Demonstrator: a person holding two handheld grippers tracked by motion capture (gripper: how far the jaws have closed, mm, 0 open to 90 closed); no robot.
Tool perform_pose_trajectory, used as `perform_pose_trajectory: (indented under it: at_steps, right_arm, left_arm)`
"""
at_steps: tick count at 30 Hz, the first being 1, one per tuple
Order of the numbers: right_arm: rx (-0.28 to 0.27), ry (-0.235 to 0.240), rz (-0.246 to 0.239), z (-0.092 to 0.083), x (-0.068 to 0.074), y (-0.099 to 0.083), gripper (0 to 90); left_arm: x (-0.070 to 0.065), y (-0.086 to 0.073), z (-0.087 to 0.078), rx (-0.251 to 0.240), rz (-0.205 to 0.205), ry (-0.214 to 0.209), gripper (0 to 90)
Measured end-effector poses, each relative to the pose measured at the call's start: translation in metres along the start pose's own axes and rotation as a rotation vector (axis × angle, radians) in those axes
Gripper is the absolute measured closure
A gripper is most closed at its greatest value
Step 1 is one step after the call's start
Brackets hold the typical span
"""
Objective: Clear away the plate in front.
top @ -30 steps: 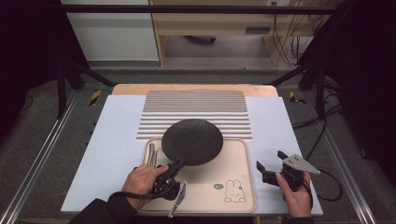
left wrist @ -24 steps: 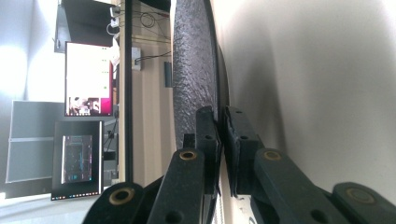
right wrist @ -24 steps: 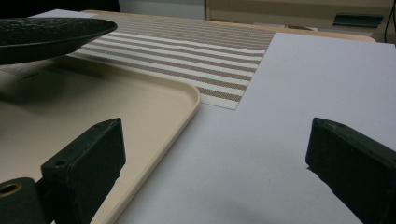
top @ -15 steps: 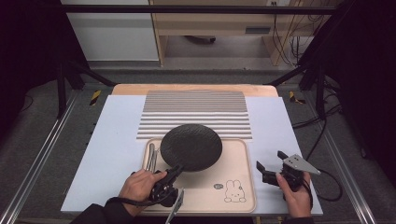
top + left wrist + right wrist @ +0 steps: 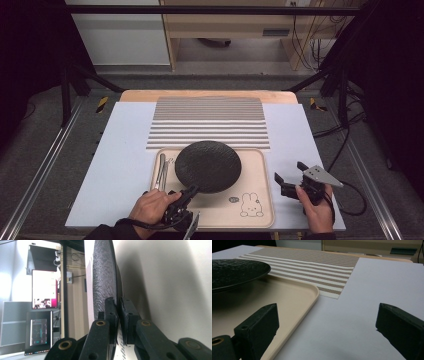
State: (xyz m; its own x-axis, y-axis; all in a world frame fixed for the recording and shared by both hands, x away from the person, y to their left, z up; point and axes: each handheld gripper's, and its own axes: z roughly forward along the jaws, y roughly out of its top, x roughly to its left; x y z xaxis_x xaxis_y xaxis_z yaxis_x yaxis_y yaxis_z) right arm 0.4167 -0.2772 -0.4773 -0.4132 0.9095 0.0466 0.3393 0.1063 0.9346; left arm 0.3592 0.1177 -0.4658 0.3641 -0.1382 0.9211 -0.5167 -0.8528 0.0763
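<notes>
Left claw [image 5: 189,192] clamped on near rim of round black textured plate [image 5: 208,166]. Plate extends away from that claw, over beige plastic tray [image 5: 260,200] with rabbit print; lifted or resting, cannot tell. Metal cutlery [image 5: 161,171] lies just left of claw, on tray. Grasp done; carrying and placing left, likely onto striped placemat [image 5: 207,122] beyond. Plate face-up, near level, round: no long axis. Right claw [image 5: 291,179] apart, empty, over desk [image 5: 120,150] right of tray.
</notes>
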Motion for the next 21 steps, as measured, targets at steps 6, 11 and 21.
perform_pose_trajectory:
  at_steps: [6,11,21]
  right_arm:
    - [-0.003,0.000,0.000,0.000,0.000,0.000,5.0]
    - [-0.003,-0.002,-0.001,-0.001,0.000,0.000,5.0]
    - [0.003,-0.003,0.003,0.000,0.000,0.000,5.0]
  left_arm:
    - [-0.003,0.004,-0.005,-0.016,0.005,-0.008,84.9]
    - [-0.006,0.008,-0.010,-0.032,0.020,-0.015,84.8]
    - [-0.013,0.007,-0.015,-0.032,0.015,-0.024,84.6]
